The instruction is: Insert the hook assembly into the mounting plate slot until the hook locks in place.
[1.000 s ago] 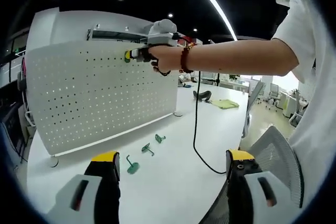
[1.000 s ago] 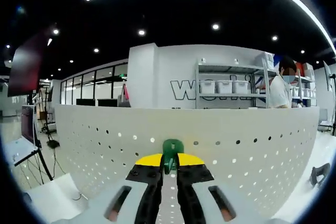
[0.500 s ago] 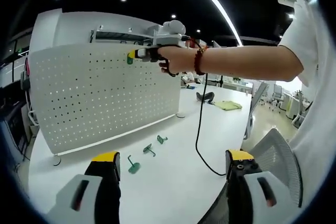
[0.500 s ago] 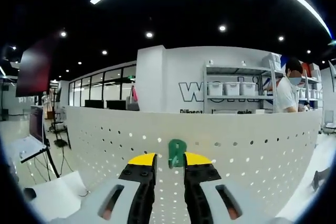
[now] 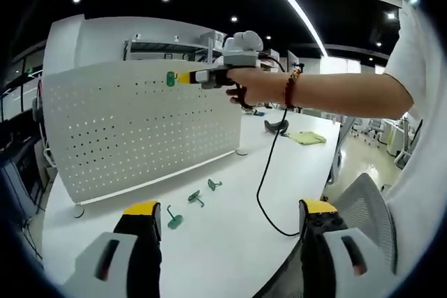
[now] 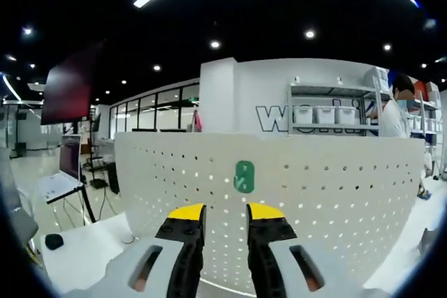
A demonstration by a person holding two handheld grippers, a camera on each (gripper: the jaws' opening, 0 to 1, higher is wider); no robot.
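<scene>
- One green hook (image 6: pixel 244 176) up on the white pegboard (image 6: pixel 328 193), near the top edge, flat against the holes, with nothing gripping it. Looks seated in its slot; cannot tell from here whether locked.
- Just below and in front of the hook, the right gripper (image 6: pixel 226 213), jaws a small way apart, nothing between them, not touching the hook. Likely kept close and lined up, ready to push if the hook sits loose.
- In the left gripper view, held out by a hand (image 5: pixel 248 87) at hook height, yellow tips just beside the hook.
- Low and far back from the board, the left gripper (image 5: pixel 229 209), jaws wide apart and empty. Likely parked there to keep board, hook and worktop (image 5: pixel 230 165) all in sight, as the task asks.
- Three spare hooks (image 5: pixel 196 199) lying on the worktop in front of the pegboard's foot, well apart from the hanging one. Left within easy reach, maybe for later turns.
- Black cable (image 5: pixel 264 172) trailing from the right gripper down to the worktop, loose, beside the spare hooks but not on them.
- By the look of things, task at or very near its end: hook on the board, both grippers empty, all parts in plain view.
</scene>
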